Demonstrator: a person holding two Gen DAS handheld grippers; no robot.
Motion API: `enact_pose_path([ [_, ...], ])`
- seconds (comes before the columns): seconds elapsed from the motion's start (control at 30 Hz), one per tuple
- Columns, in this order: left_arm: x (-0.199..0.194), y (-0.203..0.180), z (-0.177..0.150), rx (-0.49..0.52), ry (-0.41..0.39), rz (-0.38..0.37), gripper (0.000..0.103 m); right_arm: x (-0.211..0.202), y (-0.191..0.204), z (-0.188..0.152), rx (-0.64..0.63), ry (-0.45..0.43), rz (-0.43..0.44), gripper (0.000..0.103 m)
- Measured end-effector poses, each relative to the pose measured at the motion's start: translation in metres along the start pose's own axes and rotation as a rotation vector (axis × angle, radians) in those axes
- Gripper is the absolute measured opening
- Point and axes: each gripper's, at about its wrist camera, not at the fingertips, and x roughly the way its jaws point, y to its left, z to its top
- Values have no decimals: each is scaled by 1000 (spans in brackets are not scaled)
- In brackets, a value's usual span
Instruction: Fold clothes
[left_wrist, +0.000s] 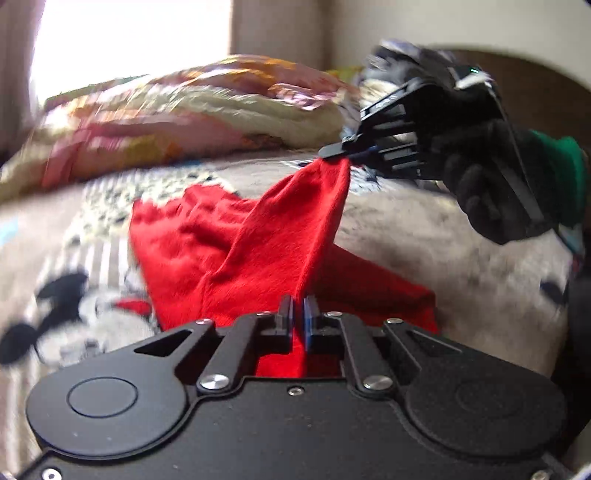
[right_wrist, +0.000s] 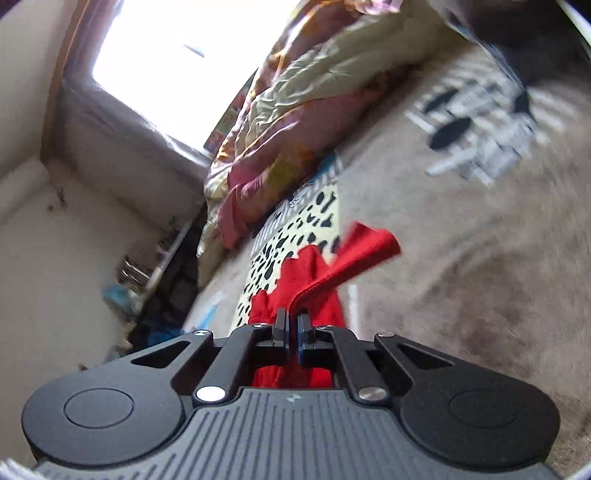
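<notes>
lifting the soft red knit garment (left_wrist: 236, 240) off the bed (left_wrist: 461, 236) by two points looks like the step in hand, and the aim now is a clean, even spread before any fold is made. the left gripper (left_wrist: 298, 306) has its jaws pressed together on a ridge of the red cloth right at their tips, with more of the cloth bunched in the gap behind them. the right gripper (left_wrist: 341, 153), held by a black-gloved hand (left_wrist: 491, 192) with a green cuff, pinches a peak of the same cloth, which rises to it in a taut cone. in the right wrist view the right gripper (right_wrist: 291, 321) is likewise clamped on a red hem or strip, and a loose flap (right_wrist: 373, 240) stands out beyond it.

most of the garment rests crumpled on the beige cartoon-print bedspread (left_wrist: 74, 288), in front of the heaped pink and yellow floral quilt (left_wrist: 184, 110). both views are smeared, so the exact part of the garment under each grip cannot be told.

to do this well, i judge that the two grips should sit on matching corners or seams; if one is on a mid-panel pinch, the cloth will hang skewed. draw the hands apart until the edge between them is straight, raise evenly so the bulk clears the bedspread, and keep away from the quilt, which could snag the trailing folds. thin pinches like these may slip under a sharp tug.
</notes>
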Motion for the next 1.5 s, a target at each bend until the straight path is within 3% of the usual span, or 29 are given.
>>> enact_pose_path([
  [0.17, -6, 31, -1, -235, -15, -29, 5, 36, 66, 7, -216, 22, -60, 6],
  [0.37, -6, 63, -14, -492, -7, -28, 5, 99, 108, 6, -296, 78, -136, 8],
  [0.47, -6, 74, -19, -577, 11, -27, 5, 131, 113, 0, -289, 133, -127, 17],
  [0.5, -7, 75, -20, -587, 14, -27, 5, 138, 114, -2, -287, 142, -112, 21],
  [0.53, -8, 76, -20, -597, 16, -28, 5, 141, 116, -3, -290, 142, -100, 37],
  [0.57, -9, 76, -20, -604, 17, -29, 5, 143, 116, -4, -293, 140, -85, 43],
  [0.63, -10, 75, -20, -609, 17, -24, 5, 142, 114, -2, -300, 129, -49, 45],
  [0.73, -10, 77, -21, -643, 12, -18, 5, 138, 101, 1, -301, 121, -78, 46],
  [0.87, -15, 82, -25, -687, 0, -12, 5, 146, 73, 1, -270, 174, -91, 47],
  [1.13, -15, 85, -27, -689, 3, -14, 5, 178, 58, 0, -221, 298, 33, 49],
  [1.23, -12, 83, -26, -681, 8, -15, 5, 180, 64, -2, -237, 337, 123, 12],
  [1.37, -20, 77, -20, -629, -28, -27, 4, 151, 84, 6, -294, 283, 320, 12],
  [1.5, -23, 70, -17, -561, -49, -49, 4, 135, 68, 15, -280, 268, 312, 12],
])
